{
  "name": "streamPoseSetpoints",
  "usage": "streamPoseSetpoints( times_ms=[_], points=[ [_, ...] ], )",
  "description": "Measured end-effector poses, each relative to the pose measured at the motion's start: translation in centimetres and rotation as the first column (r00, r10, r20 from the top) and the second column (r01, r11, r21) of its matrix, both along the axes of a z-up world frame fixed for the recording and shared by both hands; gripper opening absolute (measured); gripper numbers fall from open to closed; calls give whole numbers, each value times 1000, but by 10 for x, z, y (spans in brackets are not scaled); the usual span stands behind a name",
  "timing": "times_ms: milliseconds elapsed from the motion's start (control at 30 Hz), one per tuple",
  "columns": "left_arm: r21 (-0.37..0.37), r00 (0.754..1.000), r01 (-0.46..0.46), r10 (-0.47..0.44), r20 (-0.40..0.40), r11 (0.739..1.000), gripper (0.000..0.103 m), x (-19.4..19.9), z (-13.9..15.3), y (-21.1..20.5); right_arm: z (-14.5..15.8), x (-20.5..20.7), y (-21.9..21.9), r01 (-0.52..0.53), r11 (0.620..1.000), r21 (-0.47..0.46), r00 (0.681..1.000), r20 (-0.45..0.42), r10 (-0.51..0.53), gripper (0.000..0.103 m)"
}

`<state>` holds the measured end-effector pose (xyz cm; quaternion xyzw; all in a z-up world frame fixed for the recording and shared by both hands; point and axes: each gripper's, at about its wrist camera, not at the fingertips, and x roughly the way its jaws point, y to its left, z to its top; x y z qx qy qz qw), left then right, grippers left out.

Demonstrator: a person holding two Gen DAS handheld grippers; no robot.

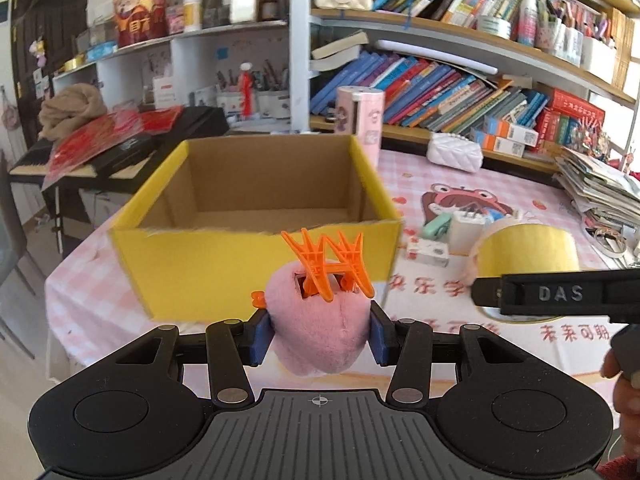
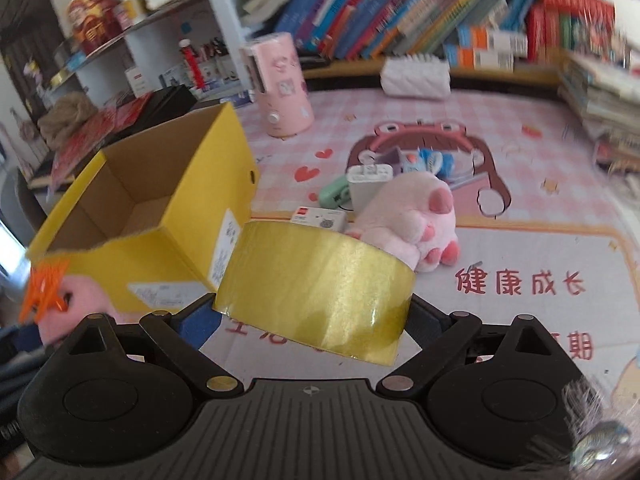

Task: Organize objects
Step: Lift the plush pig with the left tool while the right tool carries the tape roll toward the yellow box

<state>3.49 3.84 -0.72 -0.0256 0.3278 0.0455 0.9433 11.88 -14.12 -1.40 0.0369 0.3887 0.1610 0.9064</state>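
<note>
Left wrist view: my left gripper (image 1: 320, 334) has its jaws narrowed onto one pink plush clip (image 1: 318, 330), squeezing its soft body from both sides between the blue pads (image 1: 262, 338); the clip's orange plastic teeth (image 1: 326, 262) stand up above the fur. I hold it off the worktop (image 1: 420, 184), just in front of the near wall of the one yellow cardboard box (image 1: 256, 268), which stands open with nothing visible inside. In the right wrist view my right gripper (image 2: 316, 320) has its jaws set wide, closed against the two sides of one roll of yellow tape (image 2: 316, 292), which sits tilted between them, raised above the pink checked cloth just beside the box's labelled side. Counting what lies on the worktop beyond the tape: one pink paw plush (image 2: 408, 220), one small white box (image 2: 320, 216), one mint-green item (image 2: 334, 192), one grey-white power bank (image 2: 368, 186), one pink cylinder (image 2: 282, 88) standing upright behind the box, and one white quilted bag (image 2: 416, 72) near the bookshelf (image 2: 400, 20). A stack of papers (image 2: 600, 92) sits at the far right edge.
</note>
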Motion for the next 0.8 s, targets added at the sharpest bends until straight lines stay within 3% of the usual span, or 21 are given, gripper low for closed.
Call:
streamPoseSetpoints(
  times_ms=[133,367,800],
  points=[
    [-8,1000,-17,17,-10,1000,46,-17,-2,22,1,-23,21,-8,999,-37,999,33,9,96],
    [-14,999,-28,27,-18,1000,46,-47,-4,52,-4,-59,52,-21,999,-45,1000,19,21,96],
    [-9,999,-30,30,-14,1000,46,-77,-7,78,-10,-102,80,-3,1000,-31,1000,7,3,96]
  ],
)
